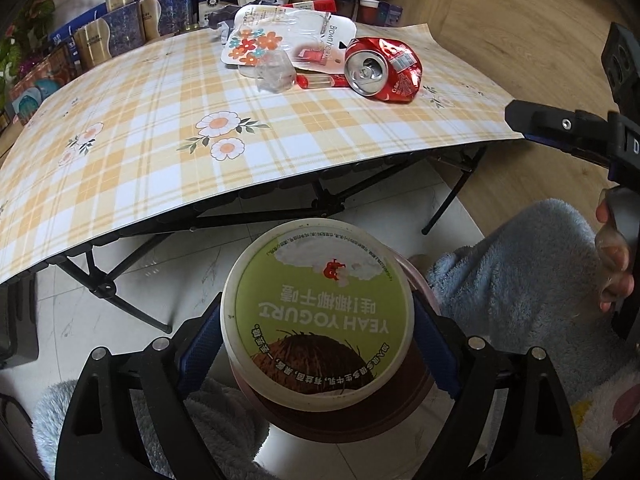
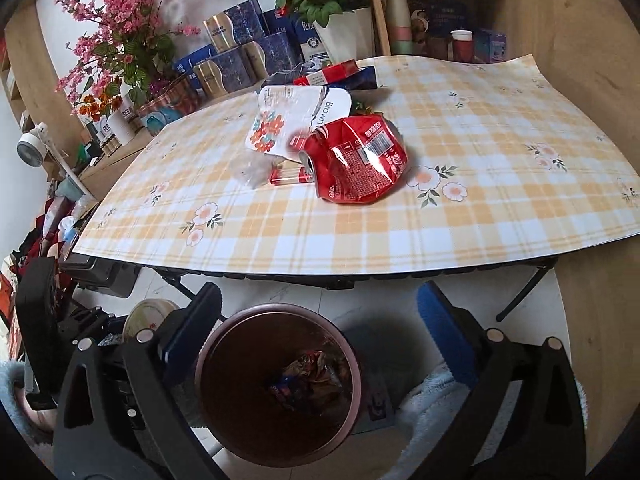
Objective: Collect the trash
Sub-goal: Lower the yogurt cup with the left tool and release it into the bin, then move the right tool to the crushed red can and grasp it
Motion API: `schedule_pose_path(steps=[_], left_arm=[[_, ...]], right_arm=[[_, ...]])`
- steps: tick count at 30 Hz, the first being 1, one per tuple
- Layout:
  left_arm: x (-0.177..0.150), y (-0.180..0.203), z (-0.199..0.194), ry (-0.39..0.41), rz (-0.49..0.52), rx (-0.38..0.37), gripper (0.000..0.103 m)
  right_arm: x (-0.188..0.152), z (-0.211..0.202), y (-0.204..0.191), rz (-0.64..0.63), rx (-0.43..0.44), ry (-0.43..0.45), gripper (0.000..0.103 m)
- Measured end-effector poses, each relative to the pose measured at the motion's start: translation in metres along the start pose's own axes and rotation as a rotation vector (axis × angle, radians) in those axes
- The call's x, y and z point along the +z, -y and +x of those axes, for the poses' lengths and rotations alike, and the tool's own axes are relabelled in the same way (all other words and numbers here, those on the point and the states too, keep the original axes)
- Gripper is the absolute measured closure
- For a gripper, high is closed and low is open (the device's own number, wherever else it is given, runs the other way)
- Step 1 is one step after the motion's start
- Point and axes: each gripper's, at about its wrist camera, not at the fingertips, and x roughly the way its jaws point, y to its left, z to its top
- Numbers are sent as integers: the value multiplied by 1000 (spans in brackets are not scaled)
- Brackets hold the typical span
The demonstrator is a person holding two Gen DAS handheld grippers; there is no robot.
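1. While the left hand-held gripper (image 1: pixel 318 344) clamps a yogurt tub (image 1: pixel 318 316) over the bin (image 2: pixel 276 384), the right hand-held gripper (image 2: pixel 318 332) gapes wide, holding nothing.
2. Crushed red can (image 2: pixel 356 162) sits on the tabletop (image 2: pixel 480 208) beside a plastic package (image 2: pixel 296 120).

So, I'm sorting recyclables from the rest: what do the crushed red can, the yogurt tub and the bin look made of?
The crushed red can looks like thin glossy aluminium: sharp dents, silver top with pull-tab opening. The yogurt tub, held in the left claw, seems to be matte paperboard or plastic; its printed lid has a dull cream rim. The bin looks like smooth plastic, dark reddish with a paler rim, though I can't be sure.
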Motion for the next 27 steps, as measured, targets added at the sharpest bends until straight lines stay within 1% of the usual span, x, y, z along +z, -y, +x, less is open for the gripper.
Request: schedule_pose_path(steps=[1, 3, 6, 13, 20, 27], left_arm=[[0, 1, -1, 3, 2, -6, 17], [0, 2, -2, 10, 4, -4, 11], [0, 1, -5, 23, -3, -4, 10], [3, -8, -11, 55, -49, 8, 8], [10, -21, -28, 130, -115, 7, 8], [25, -37, -42, 182, -177, -1, 8]], right_arm=[[0, 0, 0, 2, -1, 0, 6], [0, 0, 1, 3, -3, -2, 6], [0, 0, 2, 6, -5, -5, 6], [3, -1, 5, 15, -16, 0, 6], [6, 0, 13, 22, -29, 7, 6], [10, 5, 21, 38, -32, 8, 6]])
